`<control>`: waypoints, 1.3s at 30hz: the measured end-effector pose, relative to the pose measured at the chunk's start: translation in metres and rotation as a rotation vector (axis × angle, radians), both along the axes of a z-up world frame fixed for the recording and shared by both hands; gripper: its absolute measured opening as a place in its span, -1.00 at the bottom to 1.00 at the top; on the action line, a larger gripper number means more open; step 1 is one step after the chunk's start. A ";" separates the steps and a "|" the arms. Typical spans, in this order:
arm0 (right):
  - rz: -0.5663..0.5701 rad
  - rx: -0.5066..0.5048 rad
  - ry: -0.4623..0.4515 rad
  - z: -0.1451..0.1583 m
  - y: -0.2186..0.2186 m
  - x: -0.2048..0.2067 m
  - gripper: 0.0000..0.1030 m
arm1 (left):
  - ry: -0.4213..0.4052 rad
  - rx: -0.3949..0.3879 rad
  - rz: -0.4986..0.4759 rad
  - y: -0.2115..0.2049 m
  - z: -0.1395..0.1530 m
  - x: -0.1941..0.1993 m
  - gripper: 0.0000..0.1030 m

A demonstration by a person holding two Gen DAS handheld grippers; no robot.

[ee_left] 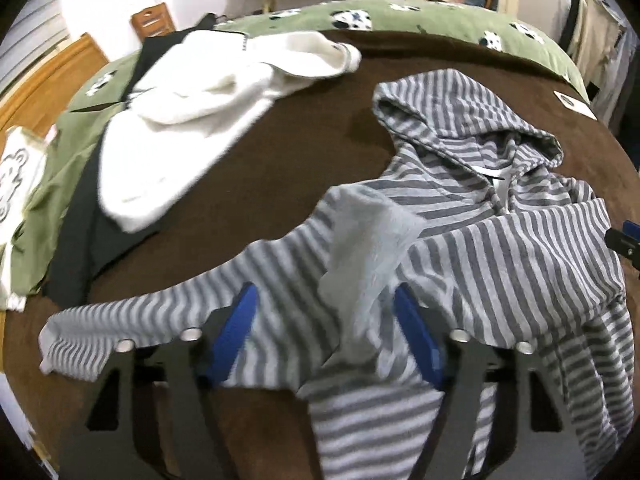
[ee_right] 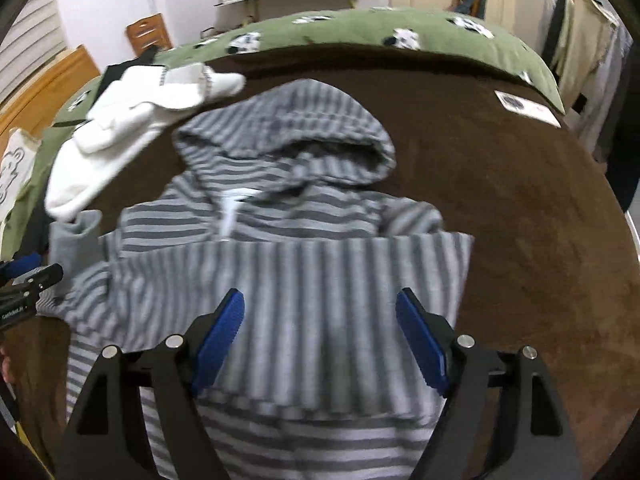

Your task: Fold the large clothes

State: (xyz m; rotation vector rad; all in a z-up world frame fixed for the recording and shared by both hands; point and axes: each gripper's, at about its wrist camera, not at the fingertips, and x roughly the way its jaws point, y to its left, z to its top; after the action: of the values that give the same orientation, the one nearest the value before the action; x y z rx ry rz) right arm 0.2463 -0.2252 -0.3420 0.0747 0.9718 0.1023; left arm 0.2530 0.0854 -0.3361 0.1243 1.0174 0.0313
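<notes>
So the striped hoodie is lying on the brown blanket, hood pointing toward the green bedspread at the far side. I'm using the hoodie as my anchor here.

The left wrist view is showing stuff the other one isn't: one sleeve stretching out flat to the left of the hoodie's body, cuff end near the blanket's edge, plus a plain grey flap of the inside fabric folded over near the chest. The left gripper is hovering over that sleeve area with its blue pads standing partway apart, nothing pinched between them as far as I'm seeing. There's also a white garment lying beyond the hoodie to the left, on top of something dark.

The right wrist view is giving the hood straight on, and a sleeve folded across the hoodie's chest. The right gripper is hanging over that folded part, fingers spread wide, not gripping anything. The other gripper is peeking in at the left edge.
</notes>
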 end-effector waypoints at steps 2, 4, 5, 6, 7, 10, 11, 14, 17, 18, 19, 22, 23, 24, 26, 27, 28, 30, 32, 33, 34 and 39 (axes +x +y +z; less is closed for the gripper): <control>-0.017 0.006 0.013 -0.009 -0.010 0.005 0.51 | 0.003 0.012 -0.024 -0.006 -0.004 0.007 0.07; -0.023 0.020 0.033 -0.022 -0.017 0.010 0.44 | 0.013 0.014 -0.052 -0.011 -0.009 0.012 -0.45; -0.023 0.019 0.041 -0.026 -0.019 0.011 0.37 | 0.026 0.010 -0.058 -0.013 -0.013 0.015 -0.56; -0.018 0.020 0.059 -0.033 -0.019 0.014 0.24 | 0.032 0.007 -0.058 -0.014 -0.016 0.017 -0.66; -0.016 0.009 0.076 -0.039 -0.017 0.015 0.18 | 0.034 0.006 -0.055 -0.015 -0.018 0.018 -0.70; -0.019 -0.004 0.101 -0.054 -0.017 0.017 0.18 | -0.003 0.006 -0.028 -0.012 -0.013 0.013 -0.76; -0.021 -0.009 0.102 -0.056 -0.017 0.017 0.19 | -0.023 0.005 -0.008 -0.010 -0.010 0.011 -0.76; -0.026 -0.025 0.099 -0.060 -0.015 0.017 0.20 | -0.073 -0.008 0.090 0.009 -0.001 -0.002 -0.77; -0.018 -0.053 0.101 -0.063 -0.011 0.019 0.26 | -0.027 0.025 0.156 0.025 -0.014 -0.012 -0.77; -0.017 -0.062 0.103 -0.064 -0.009 0.020 0.28 | -0.002 0.020 0.183 0.031 -0.022 -0.016 -0.76; -0.017 -0.071 0.104 -0.065 -0.008 0.020 0.31 | 0.019 0.010 0.208 0.038 -0.029 -0.020 -0.74; -0.016 -0.087 0.105 -0.068 -0.005 0.020 0.39 | 0.078 -0.007 0.271 0.053 -0.054 -0.032 -0.45; -0.017 -0.091 0.104 -0.069 -0.005 0.020 0.40 | 0.087 0.001 0.289 0.056 -0.062 -0.036 -0.33; -0.018 -0.097 0.103 -0.070 -0.004 0.020 0.43 | 0.081 0.010 0.301 0.058 -0.065 -0.039 -0.15; -0.019 -0.102 0.100 -0.071 -0.004 0.020 0.46 | 0.065 0.010 0.318 0.062 -0.068 -0.043 -0.01; -0.020 -0.104 0.098 -0.071 -0.003 0.020 0.47 | 0.060 0.008 0.329 0.065 -0.068 -0.043 0.10; -0.019 -0.106 0.097 -0.072 -0.003 0.020 0.47 | 0.059 0.009 0.341 0.068 -0.069 -0.043 0.25; -0.022 -0.108 0.094 -0.073 -0.003 0.020 0.48 | 0.057 0.009 0.363 0.074 -0.068 -0.044 0.42; -0.023 -0.112 0.095 -0.073 -0.002 0.020 0.49 | 0.051 0.010 0.375 0.079 -0.066 -0.046 0.60; -0.022 -0.115 0.096 -0.072 -0.002 0.020 0.49 | 0.045 0.021 0.378 0.081 -0.065 -0.047 0.75; -0.022 -0.119 0.100 -0.072 -0.001 0.021 0.50 | 0.044 0.033 0.378 0.082 -0.063 -0.047 0.85; -0.033 -0.137 0.105 -0.070 0.001 0.021 0.52 | 0.043 0.068 0.383 0.088 -0.054 -0.049 0.88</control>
State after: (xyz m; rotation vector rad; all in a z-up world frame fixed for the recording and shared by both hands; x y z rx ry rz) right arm 0.2672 -0.2238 -0.4121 -0.0300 1.0793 0.0008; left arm 0.2043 0.1734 -0.3902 -0.0092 1.0717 0.4138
